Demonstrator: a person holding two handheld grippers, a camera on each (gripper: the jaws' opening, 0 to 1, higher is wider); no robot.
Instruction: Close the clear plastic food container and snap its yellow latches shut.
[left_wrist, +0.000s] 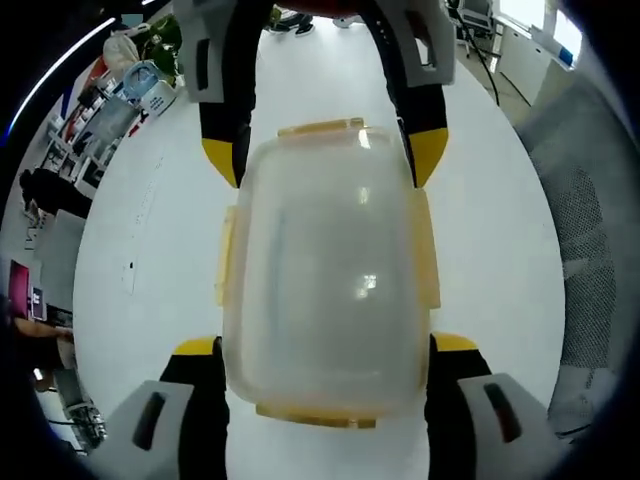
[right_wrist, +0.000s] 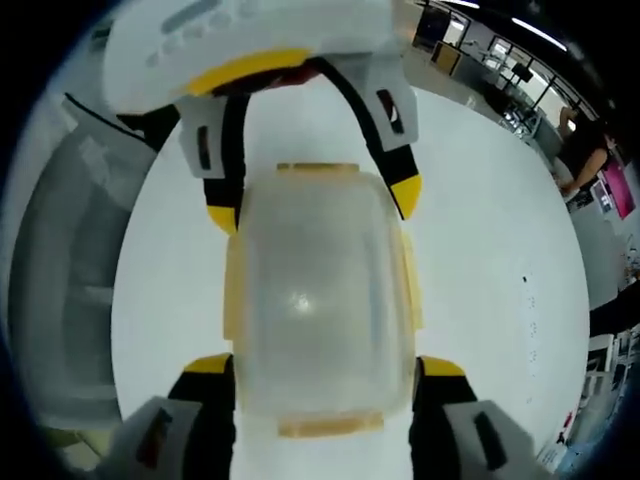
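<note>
A clear plastic food container (left_wrist: 325, 270) with its lid on lies on a white table (left_wrist: 150, 260). Yellow latches (left_wrist: 227, 255) show on all four sides, and I cannot tell if any is snapped down. My left gripper (left_wrist: 325, 345) clasps the container's near end, one jaw against each long side. At the far end my right gripper (left_wrist: 325, 158) clasps it the same way. In the right gripper view the container (right_wrist: 320, 300) sits between the right gripper (right_wrist: 325, 365) and the left gripper (right_wrist: 313, 203), with a yellow latch (right_wrist: 330, 425) at the near end.
A grey mesh chair (left_wrist: 590, 250) stands beside the table, seen too as the grey chair (right_wrist: 60, 260). Shelves with clutter (left_wrist: 120, 90) are past the table's far edge. A person (right_wrist: 590, 150) stands off to the side.
</note>
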